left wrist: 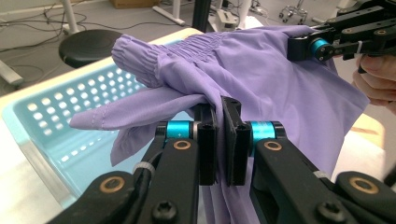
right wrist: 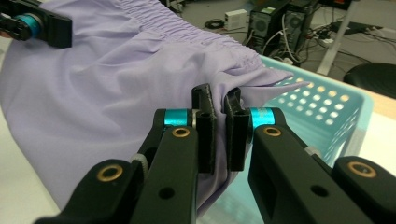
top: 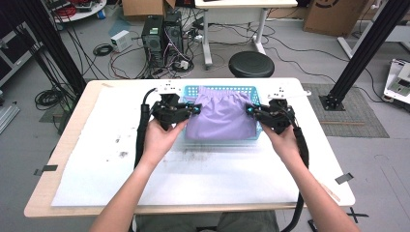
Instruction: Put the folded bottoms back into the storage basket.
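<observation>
Turquoise basket [top: 220, 89] under purple garment [top: 221, 116]

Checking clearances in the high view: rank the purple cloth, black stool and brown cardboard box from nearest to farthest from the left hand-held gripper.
1. Purple cloth: clamped in the left hand-held gripper.
2. Black stool: beyond the table, right.
3. Brown cardboard box: far back.

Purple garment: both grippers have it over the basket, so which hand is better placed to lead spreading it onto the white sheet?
Neither clearly. The left gripper and right gripper each pinch one side of the purple garment above the basket, level with each other, so both should probably move together.
</observation>
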The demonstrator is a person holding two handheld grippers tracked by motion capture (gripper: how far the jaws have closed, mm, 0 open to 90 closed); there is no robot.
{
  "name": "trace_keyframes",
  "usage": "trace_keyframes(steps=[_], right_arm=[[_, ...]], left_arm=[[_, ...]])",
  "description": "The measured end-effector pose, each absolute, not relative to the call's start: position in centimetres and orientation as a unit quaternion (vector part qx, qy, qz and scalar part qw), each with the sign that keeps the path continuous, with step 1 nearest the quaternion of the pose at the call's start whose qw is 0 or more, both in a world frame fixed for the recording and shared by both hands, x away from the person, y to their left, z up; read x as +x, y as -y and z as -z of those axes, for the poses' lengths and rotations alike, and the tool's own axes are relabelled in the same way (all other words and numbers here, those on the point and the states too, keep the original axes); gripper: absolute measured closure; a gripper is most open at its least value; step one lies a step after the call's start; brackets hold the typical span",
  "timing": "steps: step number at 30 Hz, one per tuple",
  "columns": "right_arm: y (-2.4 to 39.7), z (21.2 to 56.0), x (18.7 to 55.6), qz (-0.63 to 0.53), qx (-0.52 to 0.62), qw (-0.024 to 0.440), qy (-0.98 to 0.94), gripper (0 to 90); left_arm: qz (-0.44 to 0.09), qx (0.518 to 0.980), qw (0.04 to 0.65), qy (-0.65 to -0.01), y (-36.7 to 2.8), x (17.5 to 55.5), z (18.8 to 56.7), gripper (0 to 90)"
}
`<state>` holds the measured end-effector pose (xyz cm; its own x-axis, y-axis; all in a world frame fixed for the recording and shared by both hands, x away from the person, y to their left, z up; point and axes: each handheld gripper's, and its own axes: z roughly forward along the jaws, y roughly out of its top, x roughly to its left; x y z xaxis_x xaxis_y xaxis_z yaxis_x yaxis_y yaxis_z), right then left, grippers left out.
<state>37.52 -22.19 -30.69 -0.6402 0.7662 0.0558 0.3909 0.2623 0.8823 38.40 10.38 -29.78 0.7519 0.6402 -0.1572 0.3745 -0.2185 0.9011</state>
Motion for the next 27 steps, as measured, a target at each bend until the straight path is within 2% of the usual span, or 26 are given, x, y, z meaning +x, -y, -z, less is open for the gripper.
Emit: trace_keyframes(steps=[3,14,24,27], right_arm=[[22.1,30.7,39.3,-0.472,0.381,0.200,-0.769,85.9],[21.5,32.2,44.4,-0.446,0.400,0.211,-0.773,85.9],[21.6,33.9,46.7,-0.435,0.413,0.217,-0.770,85.7],[21.4,34.6,47.3,-0.421,0.413,0.233,-0.773,81.2]], left_arm=[[-0.133,0.773,0.523,-0.333,-10.1,40.7,29.9,85.4],[-0.139,0.774,0.513,-0.344,-9.5,45.4,31.5,85.4],[-0.149,0.776,0.501,-0.352,-8.7,47.3,33.0,85.4],[-0.154,0.776,0.496,-0.358,-8.7,47.7,33.8,84.8]])
